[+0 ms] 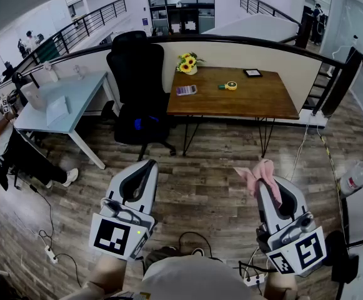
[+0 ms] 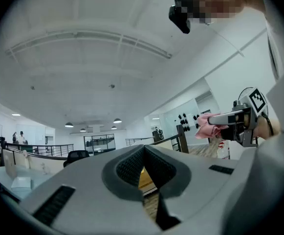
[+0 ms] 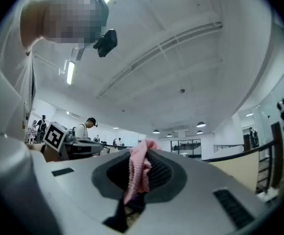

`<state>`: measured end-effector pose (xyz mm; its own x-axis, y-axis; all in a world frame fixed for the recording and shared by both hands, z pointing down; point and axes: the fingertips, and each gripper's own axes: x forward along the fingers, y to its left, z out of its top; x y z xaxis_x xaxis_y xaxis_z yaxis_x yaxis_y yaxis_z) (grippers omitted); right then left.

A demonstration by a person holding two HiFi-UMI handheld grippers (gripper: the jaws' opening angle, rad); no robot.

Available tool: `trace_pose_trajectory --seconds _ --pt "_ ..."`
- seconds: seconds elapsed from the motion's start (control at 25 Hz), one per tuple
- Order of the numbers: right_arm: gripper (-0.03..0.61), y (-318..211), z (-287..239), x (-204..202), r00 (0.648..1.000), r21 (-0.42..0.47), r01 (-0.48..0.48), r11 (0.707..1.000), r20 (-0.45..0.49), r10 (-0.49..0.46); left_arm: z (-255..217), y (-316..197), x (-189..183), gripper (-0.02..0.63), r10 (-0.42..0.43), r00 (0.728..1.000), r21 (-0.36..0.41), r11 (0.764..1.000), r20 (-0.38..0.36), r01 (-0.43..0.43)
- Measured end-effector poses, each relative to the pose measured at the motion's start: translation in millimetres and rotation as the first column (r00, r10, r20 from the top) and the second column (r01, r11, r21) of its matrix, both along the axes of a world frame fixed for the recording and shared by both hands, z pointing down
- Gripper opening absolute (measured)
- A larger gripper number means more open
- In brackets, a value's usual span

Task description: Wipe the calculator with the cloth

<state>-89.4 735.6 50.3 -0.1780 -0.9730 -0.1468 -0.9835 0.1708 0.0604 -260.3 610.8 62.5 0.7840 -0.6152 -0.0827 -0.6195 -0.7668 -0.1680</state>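
so our right gripper [image 1: 264, 182] pinches the soft, light cloth [image 1: 252, 171], lower right; our left gripper [image 1: 145, 169] is pressed together, empty. the stiff calculator [image 1: 186, 90] lies upper centre; we'd brace its edges.

Bright, even light from a ceiling strip lamp [image 3: 71, 72] and round downlights [image 2: 69, 125] casts faint shadows on the floor [image 1: 206, 186]; fisheye bending warps the edges, corners go black, and the right claw [image 3: 149, 146] with its cloth [image 3: 138, 173] looks soft.
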Motion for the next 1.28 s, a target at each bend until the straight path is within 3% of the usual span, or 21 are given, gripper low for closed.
trace_pose_trajectory --seconds 0.72,1.28 --pt "0.048 4.7 19.3 19.5 0.998 -0.035 0.030 0.999 0.059 -0.028 16.1 13.5 25.7 0.003 0.027 0.999 -0.025 0.999 0.041 -0.026" --pt "0.048 -38.9 24.0 48.5 0.998 -0.046 0.019 0.999 0.064 -0.016 34.5 -31.3 61.8 0.004 0.048 0.998 -0.051 0.998 0.036 -0.046"
